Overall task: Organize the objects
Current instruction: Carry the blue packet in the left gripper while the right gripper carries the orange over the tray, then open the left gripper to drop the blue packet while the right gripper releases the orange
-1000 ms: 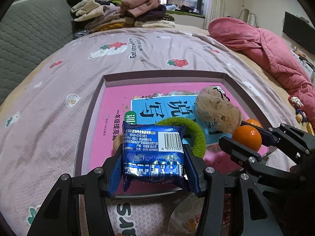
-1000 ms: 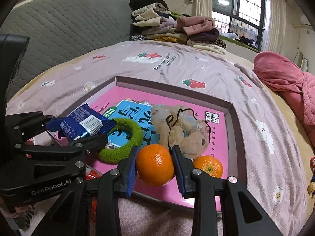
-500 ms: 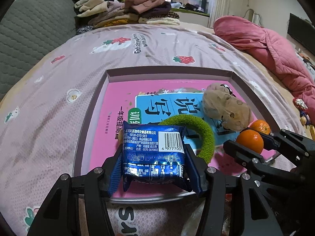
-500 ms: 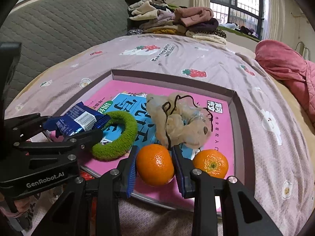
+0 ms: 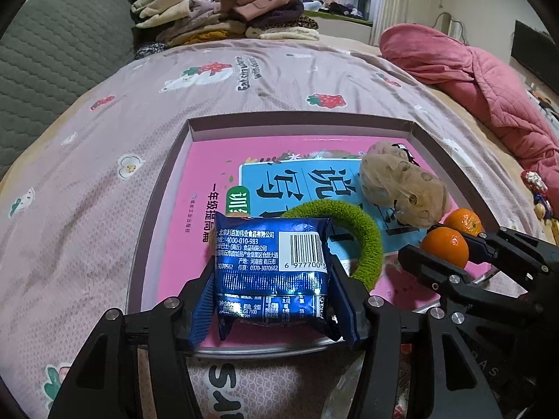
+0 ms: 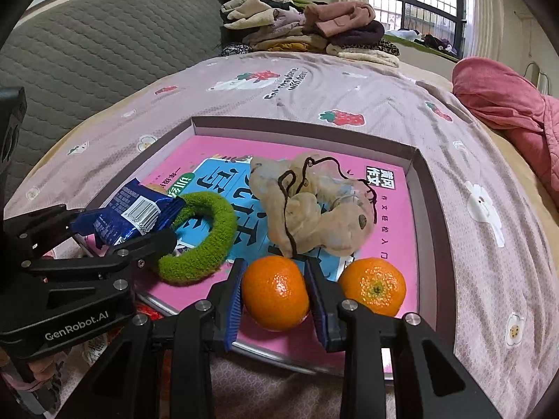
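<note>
My left gripper (image 5: 274,300) is shut on a blue snack packet (image 5: 272,265) and holds it over the near edge of a shallow box (image 5: 300,124). My right gripper (image 6: 276,295) is shut on an orange (image 6: 275,293) over the box's near right part. In the left wrist view the right gripper (image 5: 450,244) and its orange (image 5: 444,246) show at the right. The left gripper (image 6: 118,230) with the packet (image 6: 134,213) shows in the right wrist view. In the box lie a pink book (image 6: 223,155), a green ring (image 6: 206,241), a beige pouch (image 6: 314,206) and a second orange (image 6: 373,286).
The box sits on a bed with a purple strawberry-print sheet (image 5: 104,174). A stack of folded clothes (image 5: 216,17) lies at the far side. A pink quilt (image 5: 471,76) is heaped at the right. A grey padded headboard (image 6: 87,59) stands at the left.
Both grippers have moved forward and lower over the box with the packet and the orange still held. The box contents have not moved.
</note>
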